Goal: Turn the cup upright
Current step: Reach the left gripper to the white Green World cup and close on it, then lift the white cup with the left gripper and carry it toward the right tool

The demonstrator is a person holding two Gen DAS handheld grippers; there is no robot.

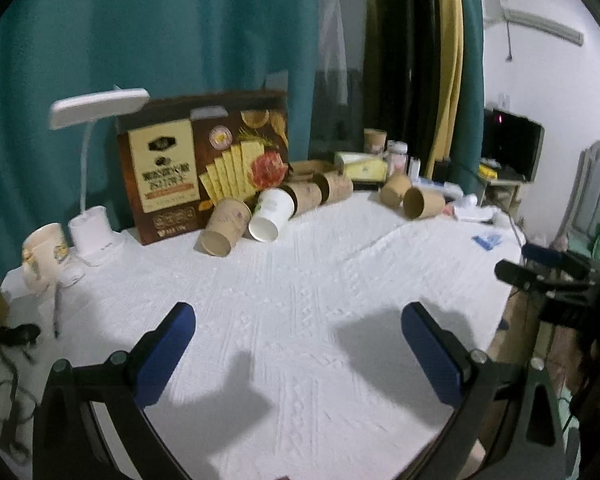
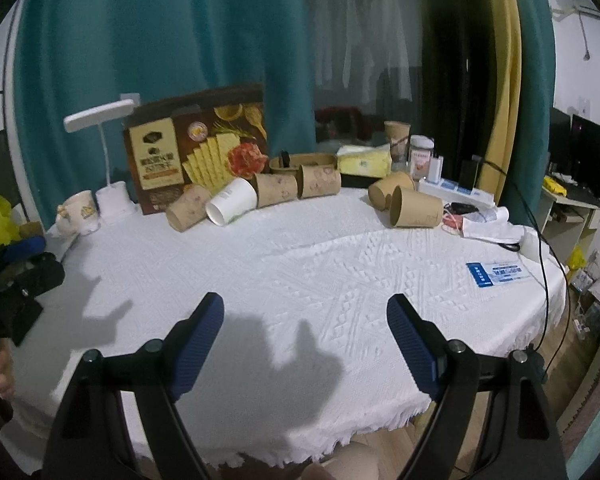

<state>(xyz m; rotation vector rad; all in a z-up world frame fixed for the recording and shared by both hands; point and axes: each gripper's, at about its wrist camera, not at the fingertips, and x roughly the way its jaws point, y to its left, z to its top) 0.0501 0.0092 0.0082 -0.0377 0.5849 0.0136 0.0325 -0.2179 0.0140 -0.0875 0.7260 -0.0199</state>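
Note:
Several paper cups lie on their sides along the back of the white-clothed table point(image 1: 300, 300) point(image 2: 300, 280). A white cup point(image 1: 271, 215) point(image 2: 231, 201) lies between brown ones: a brown cup to its left point(image 1: 223, 227) point(image 2: 189, 208), two more to its right point(image 1: 305, 197) point(image 2: 276, 190). A pair of plain brown cups point(image 1: 422, 202) point(image 2: 414, 207) lies further right. My left gripper point(image 1: 298, 316) stands open over the near cloth, with nothing between its blue pads. My right gripper point(image 2: 306, 310) is open too, well short of the cups.
A cracker box point(image 1: 204, 160) point(image 2: 198, 148) stands behind the cups, with a white desk lamp point(image 1: 94, 168) and a mug point(image 1: 44, 256) at the left. Tissue box, jars and an upright cup point(image 2: 396, 140) sit at the back right. A blue card point(image 2: 498, 272) lies near the right edge.

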